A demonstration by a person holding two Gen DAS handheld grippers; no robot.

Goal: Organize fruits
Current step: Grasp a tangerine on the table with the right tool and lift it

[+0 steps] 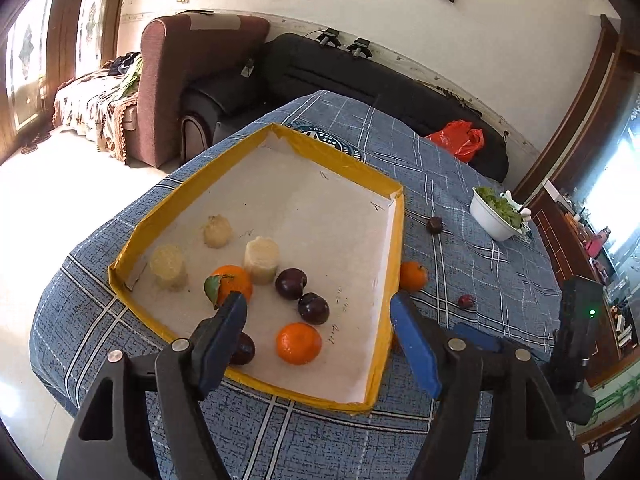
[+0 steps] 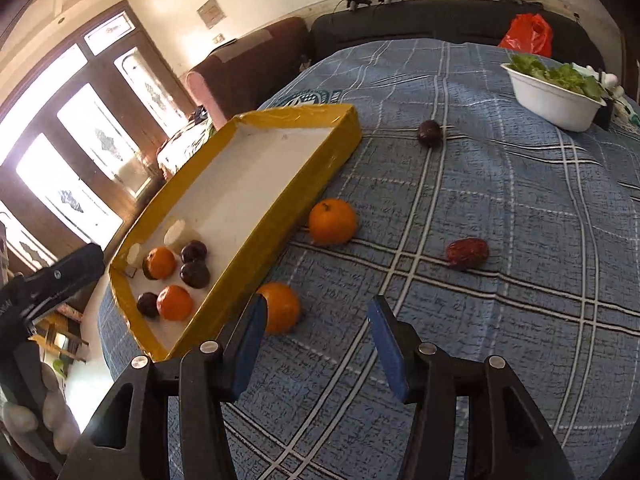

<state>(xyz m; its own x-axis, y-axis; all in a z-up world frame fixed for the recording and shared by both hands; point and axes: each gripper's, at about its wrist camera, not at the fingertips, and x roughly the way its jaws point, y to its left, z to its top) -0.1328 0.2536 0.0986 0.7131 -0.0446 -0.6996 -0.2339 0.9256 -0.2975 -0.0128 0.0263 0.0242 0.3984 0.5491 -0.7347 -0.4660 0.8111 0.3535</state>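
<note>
Plums [image 1: 291, 283] lie in the tray [image 1: 256, 380]; two oranges [image 2: 332, 222] just outside it.

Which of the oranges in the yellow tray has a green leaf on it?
The orange next to the pale cylinders, further into the yellow tray, has a green leaf on its left side. The other orange in the tray, nearer the camera, has none.

A shallow yellow-rimmed tray [image 1: 256, 216] with a white floor is lying on the blue checked cloth, holding three pale peeled cylinders of fruit [image 1: 261, 260] standing upright near its left end, two tangerines (one with a green leaf [image 1: 232, 284], one plain [image 1: 299, 343]) and three dark plums [image 1: 314, 308] sitting close together. Outside the tray, two more tangerines are resting just beside its long wall [image 2: 332, 222] [image 2: 282, 308], a wrinkled red date [image 2: 467, 254] is lying well apart, and another dark plum [image 2: 429, 133] is sitting farther off.
</note>
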